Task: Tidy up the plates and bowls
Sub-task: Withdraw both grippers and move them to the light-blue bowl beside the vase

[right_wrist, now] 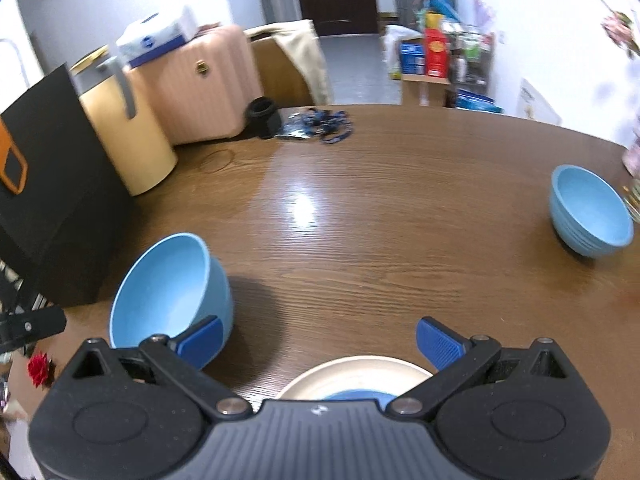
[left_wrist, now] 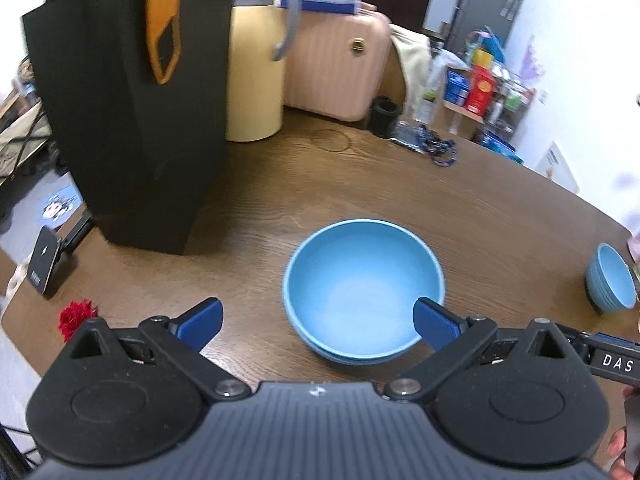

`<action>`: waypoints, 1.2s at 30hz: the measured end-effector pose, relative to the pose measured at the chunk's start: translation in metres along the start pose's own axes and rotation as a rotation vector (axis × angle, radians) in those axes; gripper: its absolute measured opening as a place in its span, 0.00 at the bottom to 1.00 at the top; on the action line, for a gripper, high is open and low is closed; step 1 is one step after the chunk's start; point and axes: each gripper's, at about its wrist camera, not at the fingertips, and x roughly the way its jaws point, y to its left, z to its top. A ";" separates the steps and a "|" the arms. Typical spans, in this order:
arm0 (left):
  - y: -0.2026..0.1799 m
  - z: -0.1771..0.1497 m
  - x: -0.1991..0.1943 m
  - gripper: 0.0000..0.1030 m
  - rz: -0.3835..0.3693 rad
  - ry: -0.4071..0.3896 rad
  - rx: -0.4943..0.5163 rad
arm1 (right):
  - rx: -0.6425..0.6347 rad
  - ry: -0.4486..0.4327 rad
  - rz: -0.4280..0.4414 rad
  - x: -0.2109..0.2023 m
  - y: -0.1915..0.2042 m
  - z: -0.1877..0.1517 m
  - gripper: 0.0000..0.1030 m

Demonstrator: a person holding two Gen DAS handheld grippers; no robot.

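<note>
A light blue bowl sits on the brown wooden table, just ahead of my left gripper. That gripper is open, and its right fingertip overlaps the bowl's near rim. The right wrist view shows the same bowl at the left, looking tilted. My right gripper is open and holds nothing. It hovers over a cream plate with something blue on it, mostly hidden by the gripper body. A second blue bowl stands at the far right, also seen as the small bowl.
A tall black paper bag with an orange handle stands at the left, with a cream bin and a pink suitcase behind it. A black cup and a blue lanyard lie at the back. A red rose marks the near left edge.
</note>
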 end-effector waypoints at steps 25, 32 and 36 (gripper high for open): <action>-0.153 0.016 -0.006 1.00 -0.221 0.060 0.193 | 0.329 -0.073 -0.193 -0.072 -0.179 -0.007 1.00; -0.207 0.020 -0.006 1.00 -0.258 0.085 0.234 | 0.346 -0.082 -0.206 -0.078 -0.232 0.006 1.00; -0.240 0.020 -0.001 1.00 -0.251 0.095 0.273 | 0.345 -0.065 -0.220 -0.076 -0.257 0.015 1.00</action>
